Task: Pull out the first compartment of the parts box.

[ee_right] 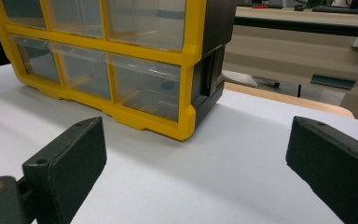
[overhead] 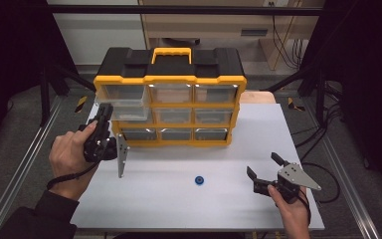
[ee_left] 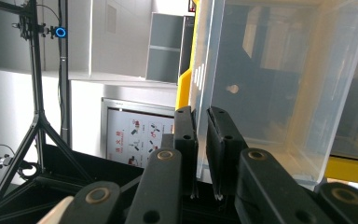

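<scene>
Here's the yellow-and-black organizer [overhead: 171, 99] standing toward the back of the white counter [overhead: 179, 199], black top, yellow carry handle [overhead: 171, 54], a yellow frame holding three rows of three clear drawers. The middle-left drawer [overhead: 124, 110] is pulled out, jutting forward of the frame toward the left side. In the left gripper view it reads as a see-through plastic bin with a frosted front wall, empty as far as can be told.

The left tongs [overhead: 103, 115] are right on it — held sideways in the left hand [overhead: 72, 157], jaws closed down on the drawer's front wall, one jaw inside, one outside, the thin clear panel pinched between them. The grey plate of that gripper points down toward the counter.

Over on the right, the right tongs [overhead: 263, 169] sit low near the counter's front right, well apart from the organizer, jaws spread wide with nothing between them, aimed at the organizer's lower right corner. A small blue ring-shaped piece [overhead: 199, 179] lies alone on the counter between the two hands, nearer the front
</scene>
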Demonstrator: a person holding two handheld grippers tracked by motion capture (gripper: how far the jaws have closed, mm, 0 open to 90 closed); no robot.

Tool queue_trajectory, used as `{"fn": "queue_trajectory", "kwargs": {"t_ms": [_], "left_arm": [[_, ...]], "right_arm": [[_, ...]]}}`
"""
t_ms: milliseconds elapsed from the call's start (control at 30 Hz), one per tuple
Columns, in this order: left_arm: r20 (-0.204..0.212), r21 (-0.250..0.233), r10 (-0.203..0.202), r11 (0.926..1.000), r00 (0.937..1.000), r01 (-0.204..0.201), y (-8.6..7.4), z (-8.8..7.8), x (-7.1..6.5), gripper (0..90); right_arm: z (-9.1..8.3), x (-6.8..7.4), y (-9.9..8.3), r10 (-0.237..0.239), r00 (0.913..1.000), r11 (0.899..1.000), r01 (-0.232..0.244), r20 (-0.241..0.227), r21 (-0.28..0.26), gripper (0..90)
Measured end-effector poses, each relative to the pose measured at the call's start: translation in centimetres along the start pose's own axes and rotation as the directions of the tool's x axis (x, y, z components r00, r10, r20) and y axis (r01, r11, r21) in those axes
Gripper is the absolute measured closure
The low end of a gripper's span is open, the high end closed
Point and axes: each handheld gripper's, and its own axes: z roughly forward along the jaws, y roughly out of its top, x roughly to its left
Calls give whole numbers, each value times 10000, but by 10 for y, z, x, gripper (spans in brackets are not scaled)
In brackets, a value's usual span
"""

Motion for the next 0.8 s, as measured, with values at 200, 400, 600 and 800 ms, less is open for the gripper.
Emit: {"fn": "queue_trajectory", "kwargs": {"t_ms": [200,400,600,800], "left_arm": [[25,-2,-34,10000,10000,34,1,-1,0,817],[-25,-46,-94,9999,10000,94,0,-2,-1,817],[7,45,-76,10000,10000,76,1,-3,0,817],[-65,-9,-61,10000,10000,61,1,-6,1,817]], "right_arm": [[0,0,0,-38,10000,10000,38,-9,-11,51],[0,0,0,-10,10000,10000,10,0,11,51],[0,0,0,-51,10000,10000,51,-5,-46,51],[0,0,0,-56,10000,10000,56,6,18,51]]}}
